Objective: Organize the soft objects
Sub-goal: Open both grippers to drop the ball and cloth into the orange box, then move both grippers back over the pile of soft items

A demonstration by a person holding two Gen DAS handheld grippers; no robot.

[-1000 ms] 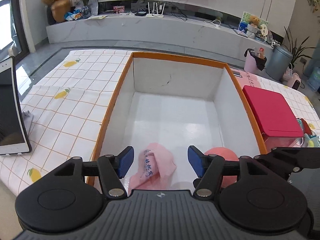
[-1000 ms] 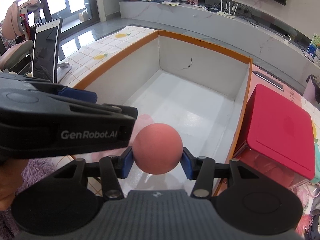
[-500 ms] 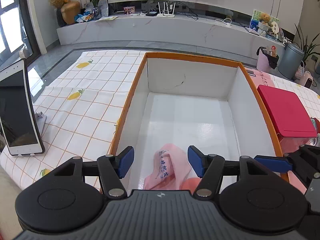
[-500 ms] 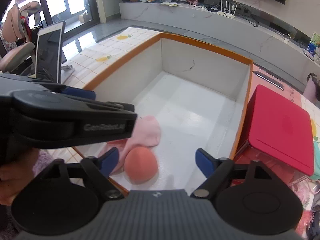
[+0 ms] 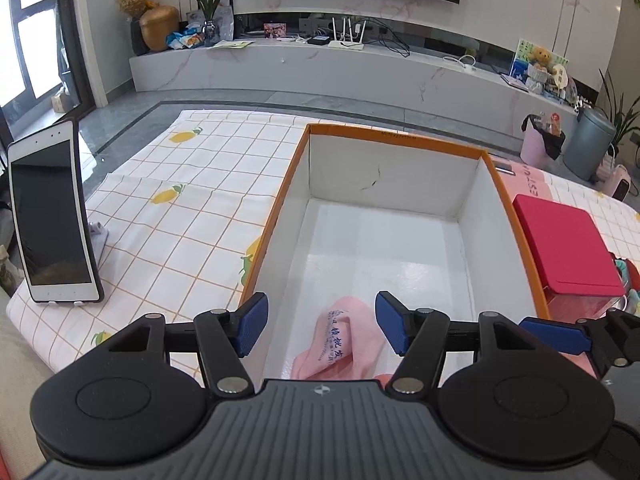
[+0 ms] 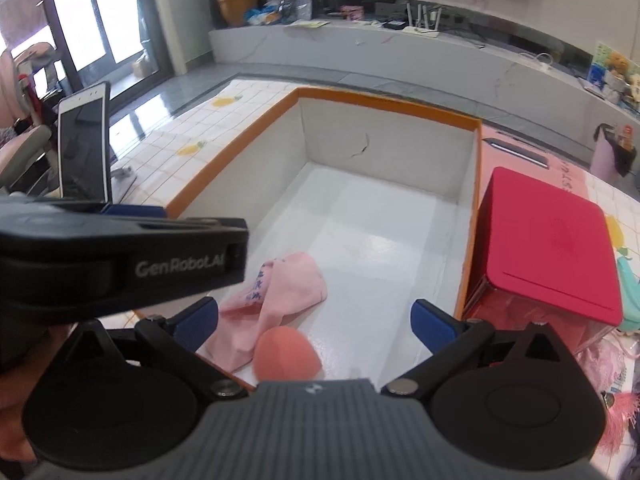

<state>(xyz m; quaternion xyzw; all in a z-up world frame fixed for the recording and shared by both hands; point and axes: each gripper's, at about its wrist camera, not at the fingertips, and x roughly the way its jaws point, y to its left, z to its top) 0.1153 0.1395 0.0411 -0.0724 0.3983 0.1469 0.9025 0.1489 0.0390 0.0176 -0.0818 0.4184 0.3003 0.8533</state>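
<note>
Inside the white box w/ orange rim, near its front wall, lie two soft things: a pink cloth and a salmon-pink ball. The cloth is pale pink, crumpled and folded over itself, w/ a strip of blue printed characters along one fold; it lies flat on the white floor of the box, at the front-left corner. The ball is smooth, matte, round, and rests just beside the cloth, touching its edge, as the right wrist view shows. In the left wrist view only a small bit of the ball shows under the gripper body, so approx. place only. The left hand-held gripper hangs above the front part of the box, its blue pads wide apart, nothing between them; the cloth shows below the gap. The right hand-held gripper is also spread wide and holds nothing; the ball is below and between its pads, not touched. Right of the box stands a red-lidded container, close to the box wall. Left, on the checked tablecloth of the worktop, a tablet stands upright on a stand.
</note>
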